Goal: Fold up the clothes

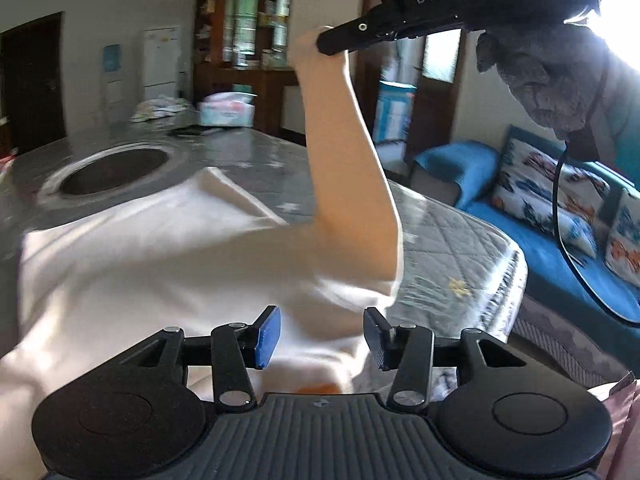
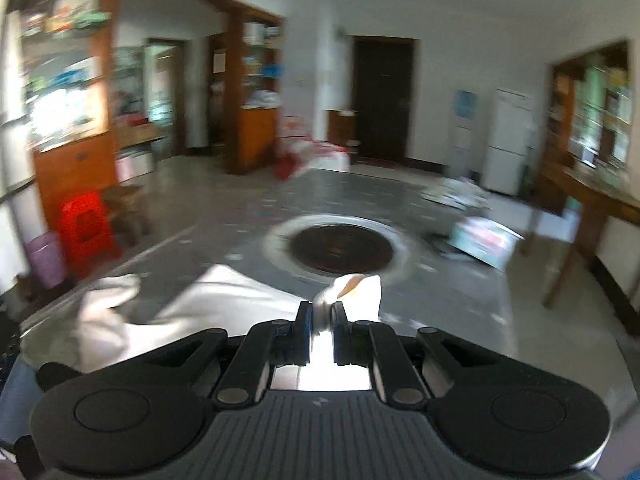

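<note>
A white garment point(image 1: 160, 260) lies spread on the grey quilted table cover point(image 1: 452, 248). One sleeve point(image 1: 344, 152) is pulled up off the table, its end pinched by my right gripper point(image 1: 328, 42), which a grey-gloved hand point(image 1: 548, 76) holds high. In the right wrist view that gripper point(image 2: 322, 312) is shut on a bunch of white cloth with an orange mark, and the rest of the garment point(image 2: 224, 300) trails down to the left. My left gripper point(image 1: 322, 338) stands open low over the garment's near edge, its pads apart and not pressing the cloth.
A round dark recess point(image 1: 114, 170) sits in the table beyond the garment. A tissue pack point(image 1: 228, 110) and folded items lie at the far end. A blue sofa point(image 1: 520, 232) with patterned cushions stands to the right. A red stool point(image 2: 86, 224) is on the floor.
</note>
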Demonstrator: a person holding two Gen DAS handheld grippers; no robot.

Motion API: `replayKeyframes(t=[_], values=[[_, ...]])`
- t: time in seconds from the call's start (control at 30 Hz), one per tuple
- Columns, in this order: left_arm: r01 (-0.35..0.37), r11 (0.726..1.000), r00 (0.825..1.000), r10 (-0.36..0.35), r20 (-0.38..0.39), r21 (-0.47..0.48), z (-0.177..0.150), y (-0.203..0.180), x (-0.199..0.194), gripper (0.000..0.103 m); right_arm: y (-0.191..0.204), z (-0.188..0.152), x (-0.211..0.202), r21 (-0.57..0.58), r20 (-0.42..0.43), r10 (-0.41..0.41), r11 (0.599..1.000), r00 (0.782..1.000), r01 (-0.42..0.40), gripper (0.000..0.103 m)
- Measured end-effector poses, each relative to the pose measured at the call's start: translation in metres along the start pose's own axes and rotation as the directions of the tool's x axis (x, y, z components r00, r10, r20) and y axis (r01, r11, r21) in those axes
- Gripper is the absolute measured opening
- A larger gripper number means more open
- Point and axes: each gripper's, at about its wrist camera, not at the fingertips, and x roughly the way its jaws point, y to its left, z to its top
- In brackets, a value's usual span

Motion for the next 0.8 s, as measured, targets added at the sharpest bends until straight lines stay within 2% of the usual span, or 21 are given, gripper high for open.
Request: replayKeyframes(t=[0.1,0.23,0.43,0.47,0.5,0.63,0.7,0.8], values=[[-0.054,0.997,0.998,0.055,0.016,-0.052,-0.007,0.015,-0.016,0.051,0.032,0.01,0.024,-0.066,-0.027,0.09,0.994,0.996,-0.092,0.008],[-0.126,0.985,0.991,0.131,0.034,-0.122,-0.015,0.036,-0.036,0.052,0.073,0.01,0.056,-0.12,-0.092,0.194,0.972,0.977,-0.204,0.008],[-0.183,0.961,0.981,0.193,0.028,-0.207,-0.025,0.061,-0.049,0.053,0.113,0.0,0.08,-0.133,-0.157,0.29,0.941,0.944,-0.312,0.009],[-0.189,0.958,0.98,0.199,0.025,-0.216,-0.027,0.064,-0.049,0.053,0.118,-0.002,0.082,-0.132,-0.167,0.306,0.935,0.937,-0.329,0.011],[-0.193,0.955,0.979,0.203,0.022,-0.224,-0.028,0.066,-0.05,0.053,0.123,-0.004,0.085,-0.13,-0.177,0.322,0.929,0.93,-0.346,0.017],[-0.201,0.952,0.977,0.21,0.016,-0.231,-0.028,0.071,-0.05,0.053,0.125,-0.005,0.081,-0.138,-0.186,0.345,0.918,0.92,-0.372,0.021],[-0.208,0.95,0.976,0.217,0.014,-0.234,-0.029,0.074,-0.052,0.053,0.119,-0.004,0.077,-0.137,-0.185,0.335,0.922,0.924,-0.362,0.022],[-0.22,0.945,0.973,0.23,0.014,-0.241,-0.031,0.077,-0.055,0.053,0.1,-0.01,0.074,-0.143,-0.206,0.277,0.94,0.939,-0.309,0.022]])
